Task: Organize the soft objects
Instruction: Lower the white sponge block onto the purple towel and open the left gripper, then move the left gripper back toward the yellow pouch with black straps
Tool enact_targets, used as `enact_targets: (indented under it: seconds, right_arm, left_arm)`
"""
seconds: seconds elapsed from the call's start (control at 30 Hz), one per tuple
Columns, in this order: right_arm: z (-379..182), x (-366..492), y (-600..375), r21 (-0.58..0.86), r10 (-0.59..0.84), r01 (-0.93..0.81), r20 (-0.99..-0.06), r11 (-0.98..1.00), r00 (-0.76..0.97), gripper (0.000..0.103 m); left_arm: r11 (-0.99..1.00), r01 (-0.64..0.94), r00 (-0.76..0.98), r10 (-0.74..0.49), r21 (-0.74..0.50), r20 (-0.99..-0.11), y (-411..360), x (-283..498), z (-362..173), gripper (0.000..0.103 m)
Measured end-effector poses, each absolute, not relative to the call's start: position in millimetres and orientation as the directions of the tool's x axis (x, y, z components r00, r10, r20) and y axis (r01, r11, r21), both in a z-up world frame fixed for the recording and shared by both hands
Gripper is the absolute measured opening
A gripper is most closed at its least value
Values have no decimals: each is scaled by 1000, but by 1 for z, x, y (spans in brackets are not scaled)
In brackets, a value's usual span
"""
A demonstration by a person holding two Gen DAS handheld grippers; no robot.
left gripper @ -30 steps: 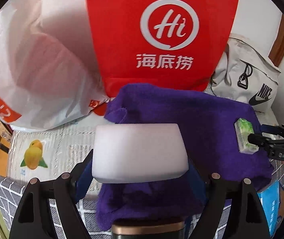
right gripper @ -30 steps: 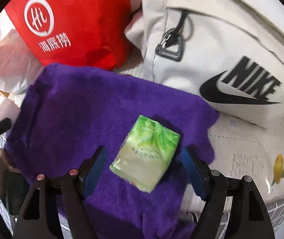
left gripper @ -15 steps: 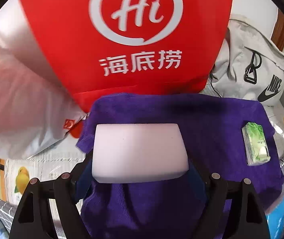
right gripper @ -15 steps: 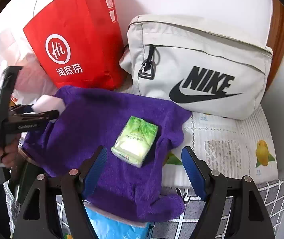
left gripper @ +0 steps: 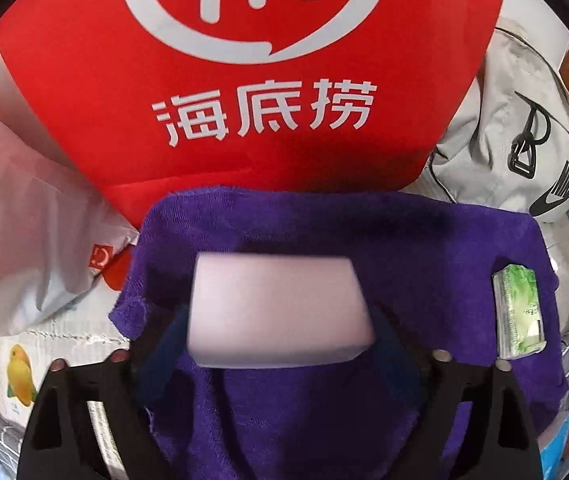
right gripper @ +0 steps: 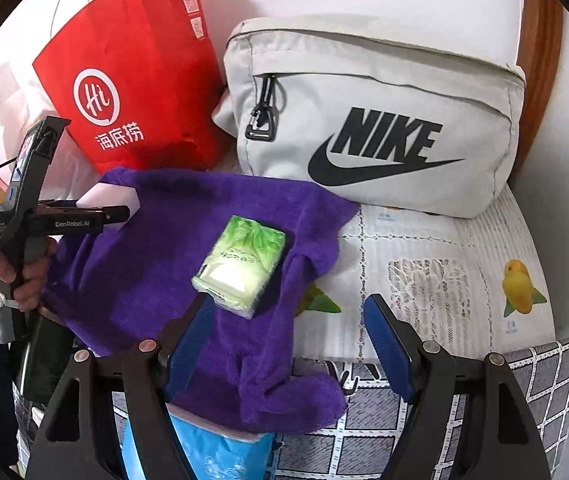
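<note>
My left gripper (left gripper: pixel 280 332) is shut on a white sponge block (left gripper: pixel 278 312) and holds it low over the left part of a purple towel (left gripper: pixel 424 256). In the right wrist view the left gripper (right gripper: pixel 120 213) and the sponge (right gripper: pixel 110 197) sit over the towel's (right gripper: pixel 172 248) far left edge. A green tissue pack (right gripper: pixel 240 266) lies on the towel, also in the left wrist view (left gripper: pixel 518 310). My right gripper (right gripper: pixel 286 344) is open and empty, pulled back toward the table's front edge, short of the pack.
A red paper bag (right gripper: pixel 132 96) and a beige Nike bag (right gripper: pixel 372 128) stand behind the towel against the wall. A white plastic bag (left gripper: pixel 16 232) lies left. A blue packet (right gripper: pixel 212 456) sticks out under the towel's front. The tablecloth (right gripper: pixel 464 280) shows fruit prints.
My left gripper has moved forward and down over the towel with the sponge. My right gripper has let go of the tissue pack and pulled back.
</note>
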State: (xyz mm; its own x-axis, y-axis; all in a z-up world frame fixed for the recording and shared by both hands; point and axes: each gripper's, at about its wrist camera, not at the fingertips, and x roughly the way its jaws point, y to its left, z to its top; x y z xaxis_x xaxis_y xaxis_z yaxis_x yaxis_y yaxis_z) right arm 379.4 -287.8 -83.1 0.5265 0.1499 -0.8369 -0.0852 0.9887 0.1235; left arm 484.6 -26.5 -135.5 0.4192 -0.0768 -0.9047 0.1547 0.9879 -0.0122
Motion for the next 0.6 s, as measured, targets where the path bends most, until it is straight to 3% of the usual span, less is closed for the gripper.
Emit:
enact_targets:
  seconds: [0.23, 0.6]
  right_arm:
    - [-88, 375, -289, 137, 158, -79, -843, 987, 515, 76]
    - [-62, 344, -288, 165, 180, -77, -810, 983, 558, 76]
  left_arm:
    - [991, 133, 408, -54, 1, -911, -20, 489, -137, 97]
    - [986, 155, 446, -14, 62, -895, -17, 443, -96, 96]
